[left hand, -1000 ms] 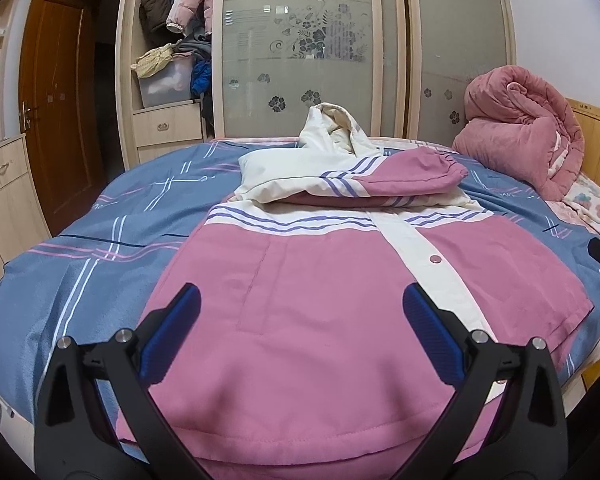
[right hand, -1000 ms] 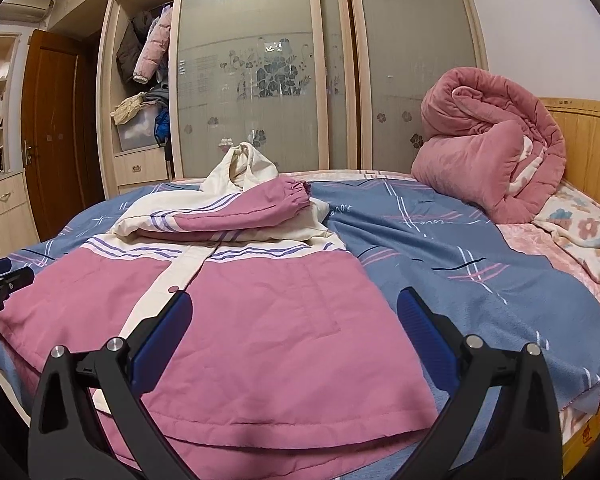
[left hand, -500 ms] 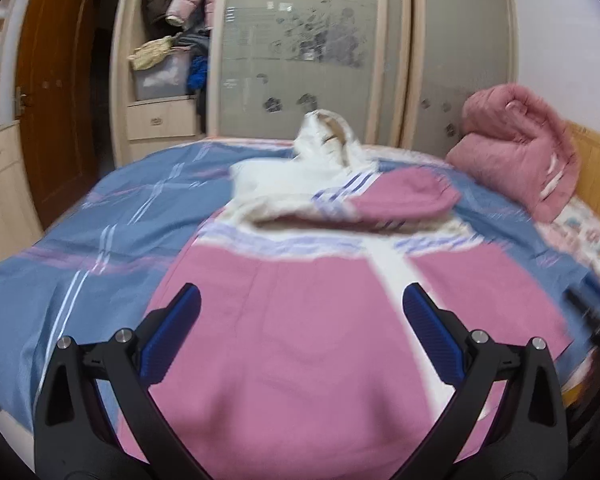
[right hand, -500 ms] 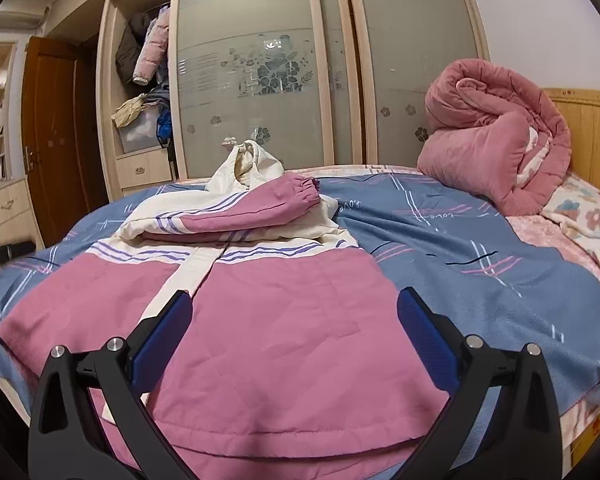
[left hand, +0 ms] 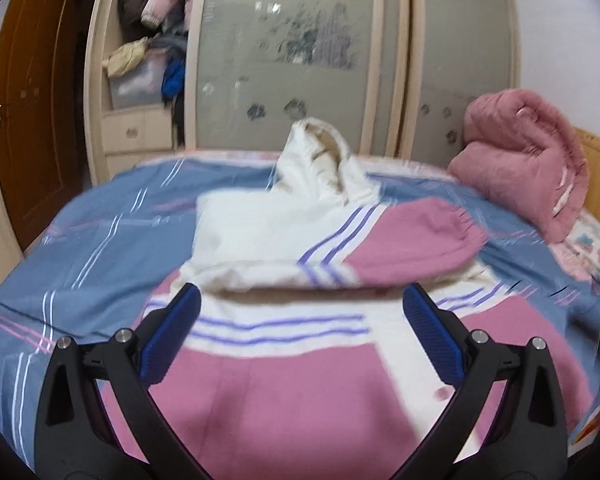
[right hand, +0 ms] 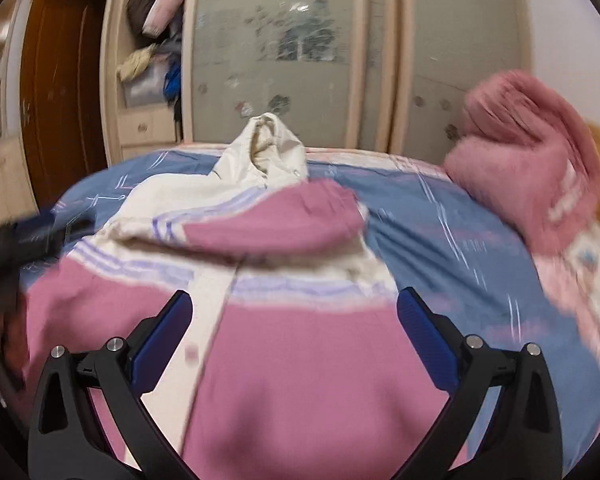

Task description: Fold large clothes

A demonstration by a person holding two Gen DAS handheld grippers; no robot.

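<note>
A pink and white hooded jacket [left hand: 300, 384] [right hand: 300, 368] lies front up on the bed, with purple stripes across the chest. Its sleeves are folded over the chest, a pink cuff [left hand: 432, 240] [right hand: 300, 220] on top, and the white hood [left hand: 324, 160] [right hand: 268, 152] points to the far side. My left gripper [left hand: 300, 332] hovers open above the jacket's middle, nothing between its blue pads. My right gripper [right hand: 296, 328] is likewise open over the pink lower part. The left gripper shows as a dark blur [right hand: 32, 232] at the left of the right wrist view. Both views are blurred.
The bed has a blue striped sheet [left hand: 100, 248] [right hand: 440, 232]. A rolled pink quilt [left hand: 528, 160] [right hand: 532, 160] sits at the far right by the wooden headboard. Behind stand a wardrobe with frosted sliding doors [left hand: 300, 60], open shelves with clothes [left hand: 148, 60] and a brown door [left hand: 32, 100].
Both grippers have moved forward over the jacket, from its hem toward the chest and folded sleeves. The jaws stay open. The jacket itself has not shifted.
</note>
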